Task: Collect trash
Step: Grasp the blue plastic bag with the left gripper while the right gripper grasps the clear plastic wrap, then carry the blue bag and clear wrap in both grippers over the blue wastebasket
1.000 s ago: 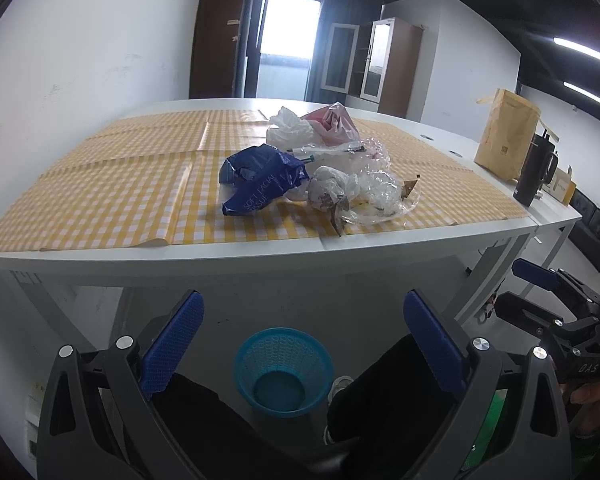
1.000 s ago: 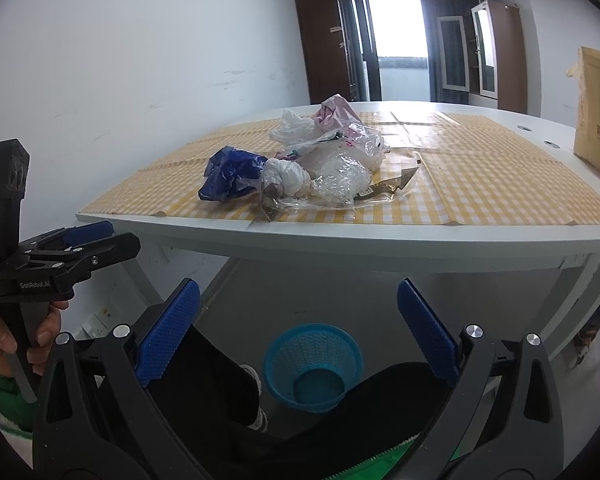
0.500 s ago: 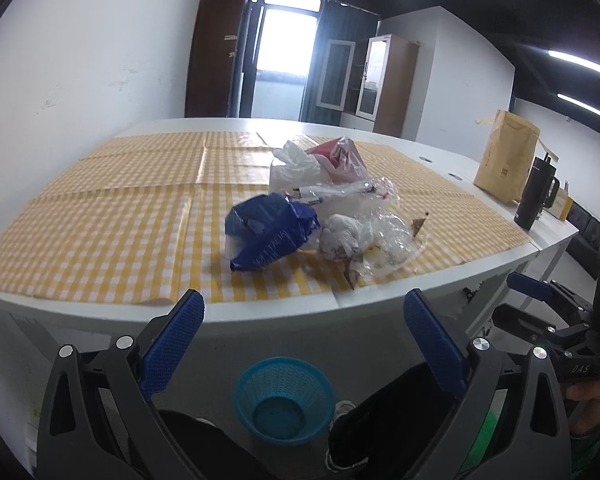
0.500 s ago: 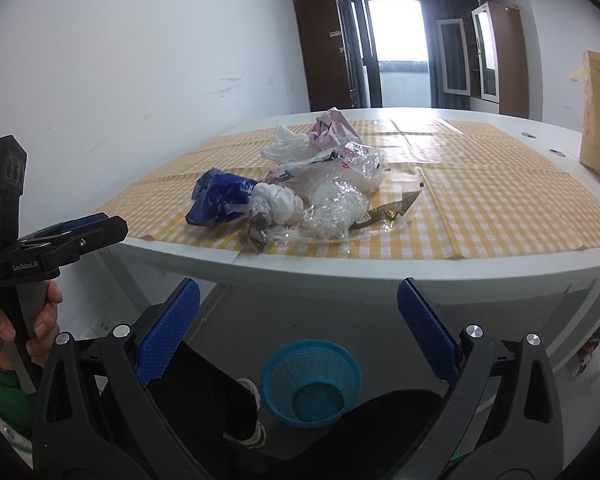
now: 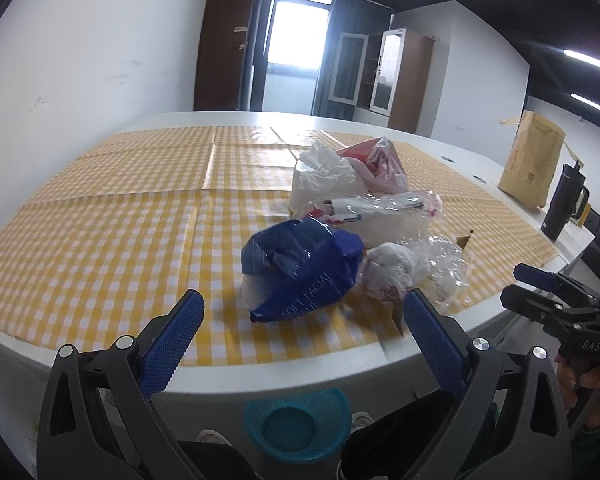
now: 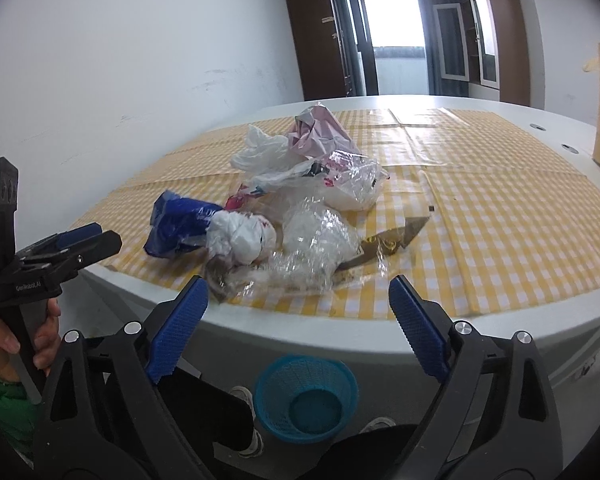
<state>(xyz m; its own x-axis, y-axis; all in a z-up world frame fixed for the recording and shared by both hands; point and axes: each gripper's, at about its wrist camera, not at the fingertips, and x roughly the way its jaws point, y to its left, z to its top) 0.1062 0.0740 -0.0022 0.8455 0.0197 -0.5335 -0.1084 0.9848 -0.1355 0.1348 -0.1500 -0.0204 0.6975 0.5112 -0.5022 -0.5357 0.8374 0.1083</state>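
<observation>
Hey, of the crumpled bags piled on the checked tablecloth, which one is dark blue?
The blue bag at the near left of the pile, with white lettering. The others are white, pink or clear plastic; it lies nearest the left claw.

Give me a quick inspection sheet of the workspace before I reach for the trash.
Surface: white table under a yellow checked cloth.
Job's things: blue bag, white bag, clear wrap, pink bag piled together on the cloth; blue basket on the floor below the table edge.
Clutter: brown paper bag, dark mug at the far edge.
Grippers: left claw open, empty; right claw open, empty, jaws just closing slightly.
Cables: nothing seen.
Surroundings: white wall, cabinets, bright doorway.
</observation>
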